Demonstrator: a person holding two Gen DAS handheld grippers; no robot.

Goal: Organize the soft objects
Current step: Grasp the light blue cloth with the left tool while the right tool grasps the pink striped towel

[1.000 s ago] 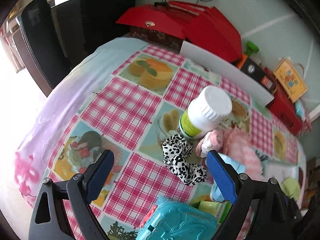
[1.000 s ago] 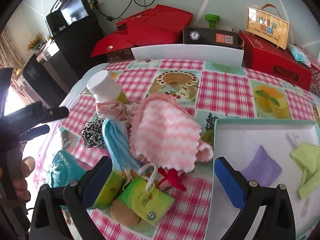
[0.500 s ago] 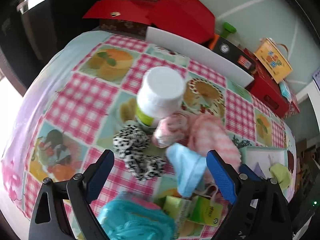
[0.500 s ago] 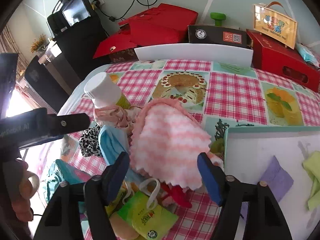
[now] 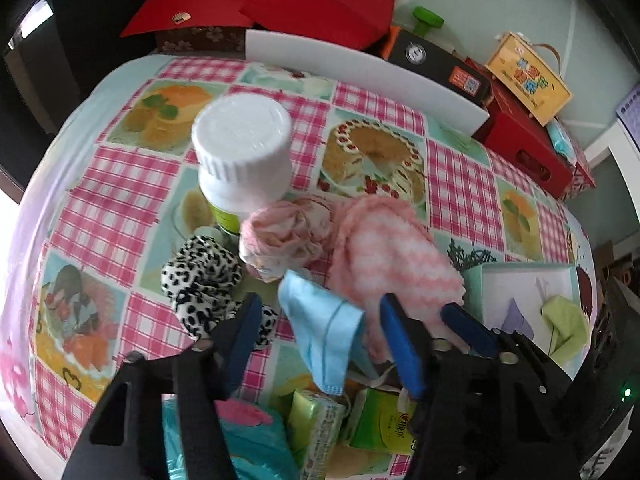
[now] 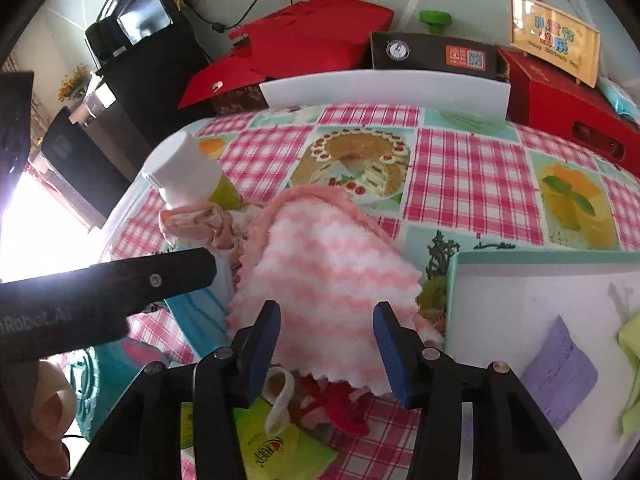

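Pink-and-white striped cloth (image 6: 328,276), draped over the heap of soft things in mid-desk, just beside the white tray (image 6: 520,280). Right gripper (image 6: 326,340): jaws have just been closing, half spread round its near edge, pads not yet pressing. Blue face mask (image 5: 324,328), crumpled beside it; left gripper (image 5: 320,336): jaws likewise closing astride it, no pinch seen. Risk: both grippers crowd together and may collide; a lift could drag neighbouring cloths or topple the white-capped bottle (image 5: 244,152).
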